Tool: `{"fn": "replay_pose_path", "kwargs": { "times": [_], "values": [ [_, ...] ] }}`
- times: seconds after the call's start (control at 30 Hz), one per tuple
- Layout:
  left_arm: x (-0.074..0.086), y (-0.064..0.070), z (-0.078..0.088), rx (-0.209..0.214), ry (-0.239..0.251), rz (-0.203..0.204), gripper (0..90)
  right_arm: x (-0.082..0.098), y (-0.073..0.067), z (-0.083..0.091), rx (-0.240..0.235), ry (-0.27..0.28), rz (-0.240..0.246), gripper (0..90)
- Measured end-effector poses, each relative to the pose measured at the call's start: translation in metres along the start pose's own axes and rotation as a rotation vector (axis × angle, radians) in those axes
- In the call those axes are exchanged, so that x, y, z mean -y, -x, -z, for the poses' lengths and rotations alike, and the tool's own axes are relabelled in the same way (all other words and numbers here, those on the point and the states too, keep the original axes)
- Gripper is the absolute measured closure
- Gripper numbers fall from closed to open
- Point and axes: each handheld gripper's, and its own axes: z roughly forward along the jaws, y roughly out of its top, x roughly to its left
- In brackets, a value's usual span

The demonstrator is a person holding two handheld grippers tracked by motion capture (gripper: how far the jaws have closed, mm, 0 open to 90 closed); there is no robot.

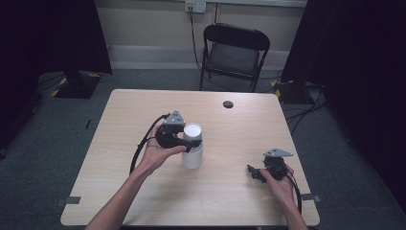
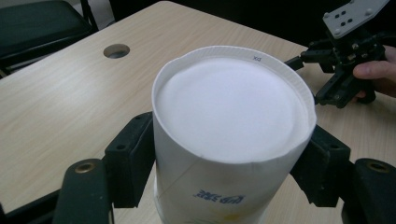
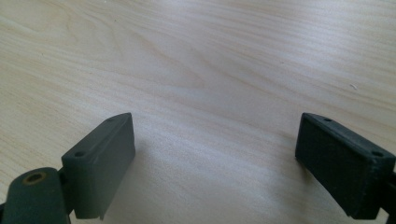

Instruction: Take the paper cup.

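The wooden table [image 1: 143, 191] is carrying everything, a pale surface with a small dark round hole [image 1: 228, 104] near its far edge. Beyond it, a black folding chair [image 1: 234, 52] is standing on the grey floor, facing the table.

A white paper cup [image 1: 192, 146] is standing upside down near the middle of the table, its flat base facing up and blue print showing low on its wall. The left gripper [image 1: 189, 143] is reaching in from the cup's left side, held in the person's left hand [image 1: 158, 153]. In the left gripper view its jaws are sitting on either side of the cup [image 2: 229, 135], pads touching the paper wall just under the upturned base, so this gripper is clasping the cup.

The right gripper [image 1: 253, 173] is resting near the table's right edge, well apart from the cup, in the person's right hand [image 1: 280, 184]. Its jaws are standing wide apart over bare wood, with nothing between them.
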Motion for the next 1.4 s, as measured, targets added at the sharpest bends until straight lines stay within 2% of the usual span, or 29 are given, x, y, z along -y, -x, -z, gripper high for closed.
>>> {"fn": "replay_pose_path", "kwargs": {
  "times": [0.1,0.2,0.67,1.07,1.17,1.4],
  "values": [
    [-0.006,-0.001,0.007,0.007,0.037,0.016,30.1,0.0,0.0,0.0,0.0,0.0,0.0,11.4],
    [-0.011,-0.003,0.015,-0.001,0.058,0.014,29.9,0.0,0.0,0.0,0.0,0.0,0.0,11.4],
    [-0.029,0.0,0.036,0.001,0.095,-0.022,30.8,0.0,0.0,0.0,0.0,0.0,0.0,11.4],
    [-0.03,0.0,0.055,-0.012,0.138,-0.008,30.7,0.0,0.0,0.0,0.0,0.0,0.001,11.4],
    [-0.029,-0.004,0.063,-0.015,0.159,0.013,30.7,0.0,0.0,0.0,0.0,0.001,0.001,11.5],
    [-0.028,-0.009,0.076,-0.028,0.16,0.011,30.9,0.0,0.0,0.0,0.0,0.0,0.001,11.5]
  ]
}}
